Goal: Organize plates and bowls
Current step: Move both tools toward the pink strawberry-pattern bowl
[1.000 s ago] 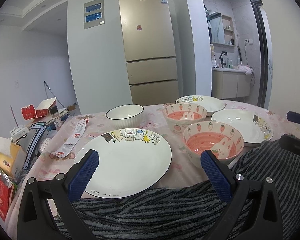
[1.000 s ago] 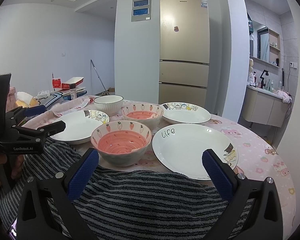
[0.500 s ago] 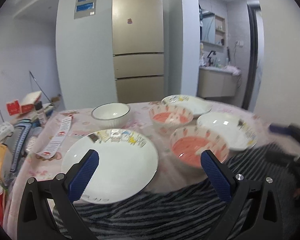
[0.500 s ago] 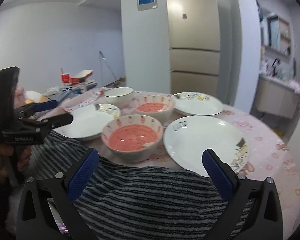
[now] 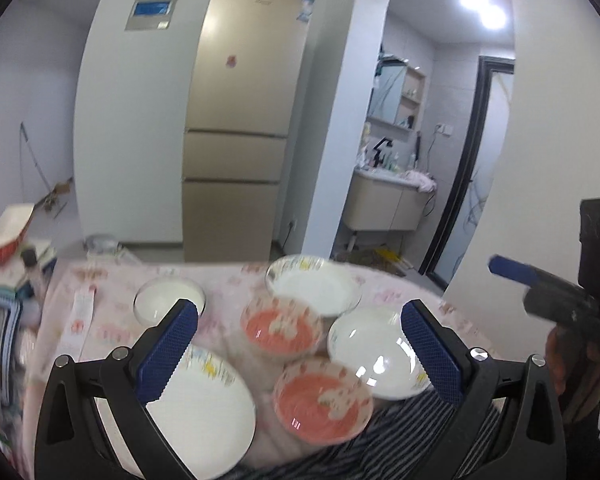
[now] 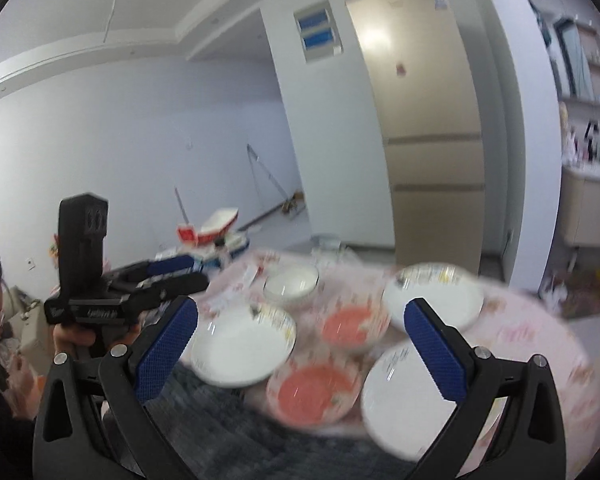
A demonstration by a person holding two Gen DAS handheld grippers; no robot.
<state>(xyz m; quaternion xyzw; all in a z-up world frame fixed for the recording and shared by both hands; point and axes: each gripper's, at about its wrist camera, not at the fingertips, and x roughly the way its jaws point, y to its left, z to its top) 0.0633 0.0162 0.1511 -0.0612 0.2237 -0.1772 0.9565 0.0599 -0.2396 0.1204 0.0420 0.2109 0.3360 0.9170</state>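
Observation:
Both views look down on a table with a pink cloth [image 5: 112, 280]. On it stand two pink strawberry bowls, near [image 5: 322, 400] and far [image 5: 280, 328], a small white bowl [image 5: 168, 300], and three white plates: near left [image 5: 204, 404], right [image 5: 376, 350] and far [image 5: 312, 284]. My left gripper [image 5: 298, 350] is open and empty, raised above the dishes. My right gripper [image 6: 300, 350] is open and empty, also raised. The near pink bowl [image 6: 312, 394] and the right plate [image 6: 404, 396] lie below it. Both views are motion-blurred.
Boxes, a bottle and clutter [image 5: 12, 248] crowd the table's left edge. A grey striped cloth [image 6: 220, 432] lies at the near edge. A beige fridge [image 5: 240, 140] stands behind the table. The other gripper shows at far right [image 5: 556, 296] and at left [image 6: 120, 292].
Both grippers have risen well above the table and tipped to look down on the dishes. The dishes have not moved. Both stay open and empty.

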